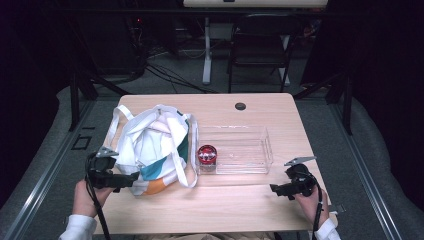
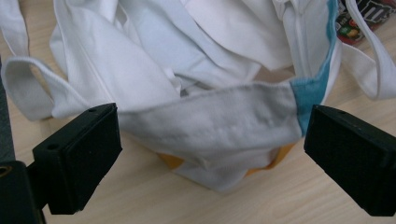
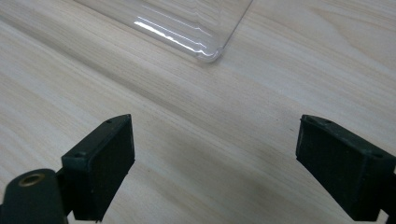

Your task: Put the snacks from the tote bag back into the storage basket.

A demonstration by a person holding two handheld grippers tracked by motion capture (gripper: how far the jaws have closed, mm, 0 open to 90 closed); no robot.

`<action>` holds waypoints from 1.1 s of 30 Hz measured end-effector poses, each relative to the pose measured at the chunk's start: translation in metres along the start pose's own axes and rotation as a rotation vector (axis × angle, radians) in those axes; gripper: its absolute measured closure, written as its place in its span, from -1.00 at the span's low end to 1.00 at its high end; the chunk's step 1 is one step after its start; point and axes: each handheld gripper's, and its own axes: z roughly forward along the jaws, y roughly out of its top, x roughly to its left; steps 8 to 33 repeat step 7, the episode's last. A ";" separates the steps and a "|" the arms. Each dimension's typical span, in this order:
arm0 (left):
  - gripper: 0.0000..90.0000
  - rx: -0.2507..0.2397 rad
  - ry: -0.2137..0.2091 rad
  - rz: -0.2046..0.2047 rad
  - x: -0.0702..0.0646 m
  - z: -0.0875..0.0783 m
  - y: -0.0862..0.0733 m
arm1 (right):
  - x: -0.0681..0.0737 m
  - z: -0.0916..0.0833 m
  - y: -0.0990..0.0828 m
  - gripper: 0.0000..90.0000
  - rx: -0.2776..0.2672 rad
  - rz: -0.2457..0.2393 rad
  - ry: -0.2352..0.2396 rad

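A white cloth tote bag [image 1: 152, 150] with teal and orange patches lies crumpled on the left half of the wooden table [image 1: 235, 210]. To its right stands a clear plastic tray [image 1: 250, 150] with a red round tin [image 1: 206, 155] in its left end. My left gripper [image 1: 134, 178] is at the bag's near edge. In the left gripper view its jaws [image 2: 210, 128] stand wide, with the bag's hemmed rim [image 2: 219, 116] between them and the pads off the cloth. My right gripper [image 1: 273, 189] is open over bare wood near the tray's corner [image 3: 201, 42]; nothing lies between its jaws [image 3: 215, 144].
A dark round cable hole [image 1: 240, 106] sits at the table's far side. A folding chair [image 1: 260, 45] and a desk leg [image 1: 206, 50] stand beyond the table. The bag's straps [image 1: 189, 150] trail toward the tray. Bare wood runs along the front edge.
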 end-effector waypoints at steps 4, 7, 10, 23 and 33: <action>-0.93 0.038 -0.013 -0.001 -0.001 0.001 -0.016 | 0.000 0.001 0.001 -0.75 0.007 -0.007 0.005; -0.94 0.078 -0.021 -0.011 -0.002 0.007 -0.028 | 0.001 0.002 0.001 -0.75 -0.003 -0.004 0.010; -0.94 0.078 -0.021 -0.011 -0.002 0.007 -0.028 | 0.001 0.002 0.001 -0.75 -0.003 -0.004 0.010; -0.94 0.078 -0.021 -0.011 -0.002 0.007 -0.028 | 0.001 0.002 0.001 -0.75 -0.003 -0.004 0.010; -0.94 0.078 -0.021 -0.011 -0.002 0.007 -0.028 | 0.001 0.002 0.001 -0.75 -0.003 -0.004 0.010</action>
